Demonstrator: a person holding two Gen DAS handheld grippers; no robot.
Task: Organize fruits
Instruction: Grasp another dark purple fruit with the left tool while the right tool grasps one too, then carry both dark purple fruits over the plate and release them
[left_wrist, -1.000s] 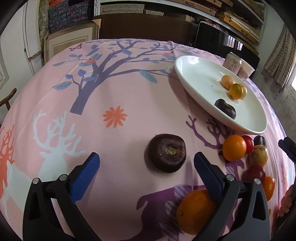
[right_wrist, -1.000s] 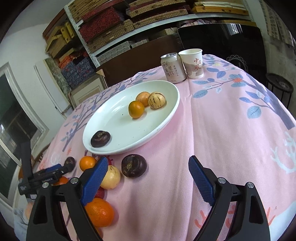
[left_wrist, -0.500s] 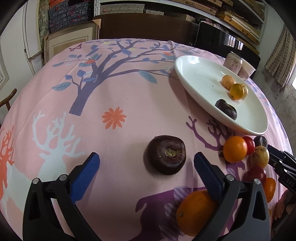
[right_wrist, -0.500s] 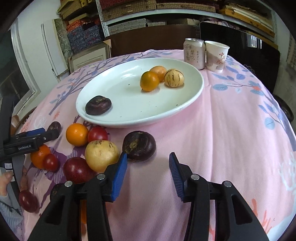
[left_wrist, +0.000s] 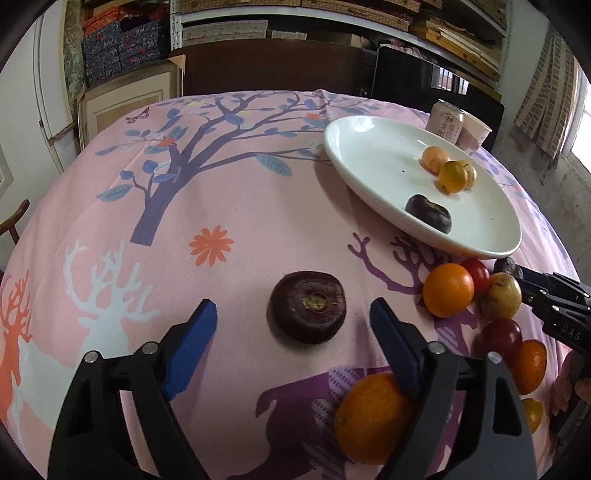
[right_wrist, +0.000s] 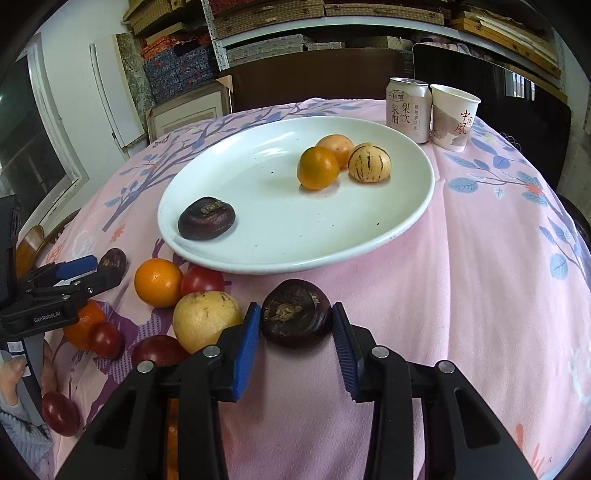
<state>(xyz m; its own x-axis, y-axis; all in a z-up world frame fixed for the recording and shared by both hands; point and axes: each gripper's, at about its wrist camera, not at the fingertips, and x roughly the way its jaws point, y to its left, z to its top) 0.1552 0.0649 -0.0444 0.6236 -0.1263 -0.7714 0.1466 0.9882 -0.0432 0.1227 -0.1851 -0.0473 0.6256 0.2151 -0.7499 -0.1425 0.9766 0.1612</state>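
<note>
both my tools narrowed since before: right tool (right_wrist: 295, 332) closing, pads touching dark fruit (right_wrist: 296, 313); left tool (left_wrist: 293, 325) closing, unclenched around another dark fruit (left_wrist: 308, 311).

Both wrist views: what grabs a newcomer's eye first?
The right tongs are closing around a dark purple fruit on the pink tablecloth, just in front of the white plate that already holds four fruits. In the left view, the left tongs are closing too, with another dark fruit between their tips, untouched.
</note>
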